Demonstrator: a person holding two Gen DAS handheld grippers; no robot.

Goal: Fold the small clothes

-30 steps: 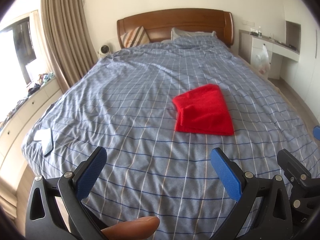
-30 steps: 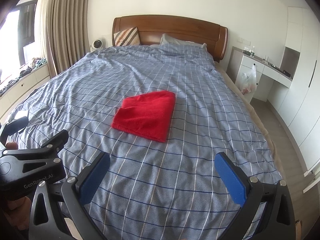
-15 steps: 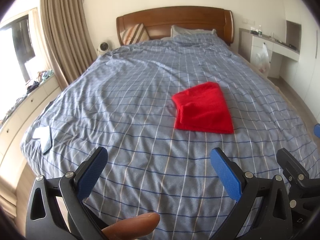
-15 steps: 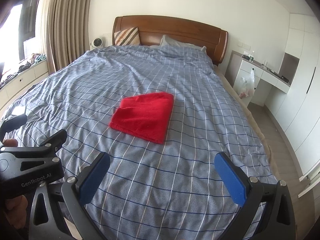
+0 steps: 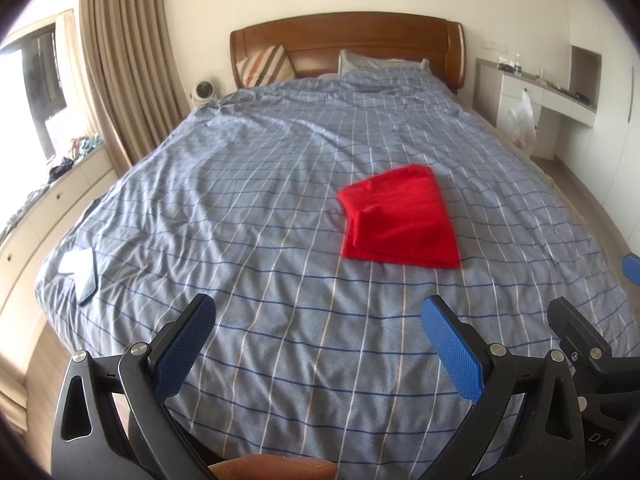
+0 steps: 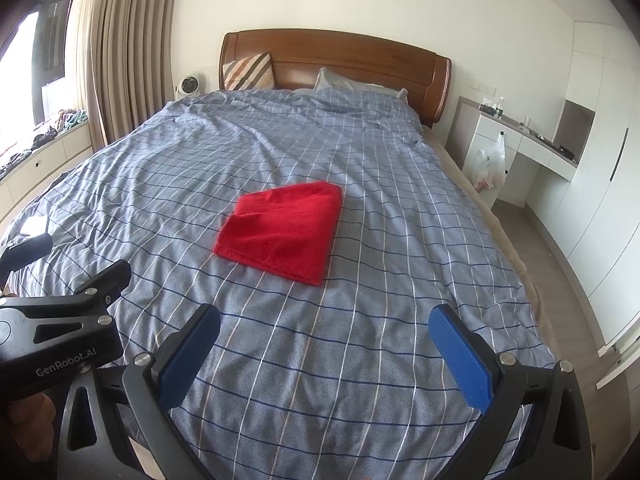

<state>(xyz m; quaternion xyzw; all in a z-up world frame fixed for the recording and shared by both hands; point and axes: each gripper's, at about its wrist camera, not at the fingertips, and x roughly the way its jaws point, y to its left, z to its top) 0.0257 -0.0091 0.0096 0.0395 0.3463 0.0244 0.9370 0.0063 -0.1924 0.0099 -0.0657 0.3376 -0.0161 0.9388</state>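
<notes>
One red terry-like cloth, folded into a flat layered rectangle (image 5: 398, 218), lies by itself on the middle of the blue-grey checked duvet (image 5: 248, 208), well apart from both tools and touched by neither; in the right wrist view its stacked edges show along the near-left side (image 6: 282, 230). It looks finished, so my judgement is that this piece is done and the hands are backing off before whatever garment comes next. The left gripper (image 5: 316, 340) has its blue-padded jaws spread wide with only bedding between them, and the right gripper (image 6: 324, 346) likewise stands wide apart and holds nothing. A fingertip (image 5: 276, 468) shows at the bottom edge of the left wrist view. Farther out, a pale flat object (image 5: 80, 268) lies near the left edge of the bed, with a striped cushion (image 5: 266, 66) against the brown wooden headboard (image 5: 348, 34). Against the pictures from a second ago little differs: the cloth keeps its shape and place, both pairs of jaws keep the same width, and the views have drifted only slightly, the cloth sitting a touch higher in the right one.
</notes>
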